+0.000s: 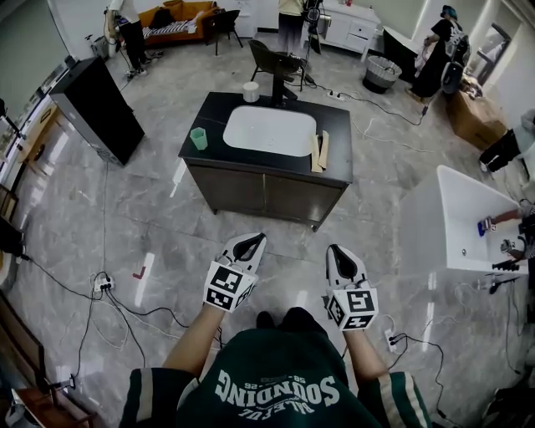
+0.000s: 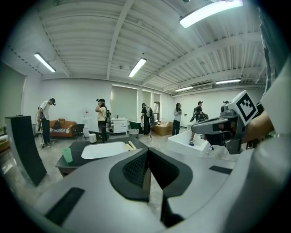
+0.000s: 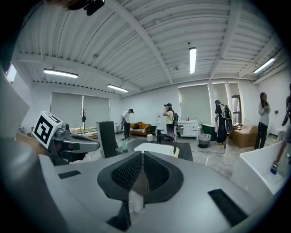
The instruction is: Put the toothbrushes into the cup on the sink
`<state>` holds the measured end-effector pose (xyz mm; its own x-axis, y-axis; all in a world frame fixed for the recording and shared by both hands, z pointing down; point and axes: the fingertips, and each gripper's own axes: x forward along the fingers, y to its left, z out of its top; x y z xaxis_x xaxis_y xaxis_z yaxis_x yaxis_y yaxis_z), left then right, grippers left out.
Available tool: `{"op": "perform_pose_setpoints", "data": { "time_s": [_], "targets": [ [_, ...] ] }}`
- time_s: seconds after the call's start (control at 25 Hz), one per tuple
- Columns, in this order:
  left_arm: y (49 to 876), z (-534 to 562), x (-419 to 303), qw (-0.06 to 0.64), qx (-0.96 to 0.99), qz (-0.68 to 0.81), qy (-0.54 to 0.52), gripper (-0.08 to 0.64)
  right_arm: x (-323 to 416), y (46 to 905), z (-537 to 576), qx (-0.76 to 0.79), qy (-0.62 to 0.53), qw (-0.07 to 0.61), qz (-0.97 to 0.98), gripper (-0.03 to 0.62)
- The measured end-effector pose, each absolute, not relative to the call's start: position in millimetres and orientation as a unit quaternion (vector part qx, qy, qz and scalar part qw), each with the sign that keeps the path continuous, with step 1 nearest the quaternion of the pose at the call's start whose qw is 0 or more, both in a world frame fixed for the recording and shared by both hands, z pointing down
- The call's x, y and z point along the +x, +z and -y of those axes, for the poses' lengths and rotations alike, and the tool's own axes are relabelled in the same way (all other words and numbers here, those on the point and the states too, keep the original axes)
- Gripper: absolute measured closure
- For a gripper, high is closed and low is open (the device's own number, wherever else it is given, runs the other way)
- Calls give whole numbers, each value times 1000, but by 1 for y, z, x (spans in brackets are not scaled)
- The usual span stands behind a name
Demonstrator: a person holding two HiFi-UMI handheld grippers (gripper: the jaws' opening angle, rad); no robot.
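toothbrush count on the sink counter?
2. Inner toothbrush lies just right of the basin; outer toothbrush beside it, farther right. Others could be hidden.

You're on a grey marble-look floor (image 1: 167, 209) with cables (image 1: 125, 311) trailing around, orange sofa (image 1: 180, 17) at the back, white bathtub (image 1: 422, 234) to your right, strip lights (image 2: 137, 67) overhead.

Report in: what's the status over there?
Left gripper and right gripper shut, empty. Toothbrushes lie right of basin, cup at left. Nothing blocks the sink.
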<state>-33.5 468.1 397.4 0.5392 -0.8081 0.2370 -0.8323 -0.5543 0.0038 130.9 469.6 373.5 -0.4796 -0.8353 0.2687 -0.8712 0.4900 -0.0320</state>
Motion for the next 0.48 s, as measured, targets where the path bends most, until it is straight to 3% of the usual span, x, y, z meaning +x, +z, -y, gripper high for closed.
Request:
{"op": "perform_pose_setpoints", "data": {
  "time_s": [0.48],
  "targets": [
    [409, -426, -36, 67, 878, 460, 112, 549, 136, 389, -433, 509, 99, 105, 848, 549]
  ]
}}
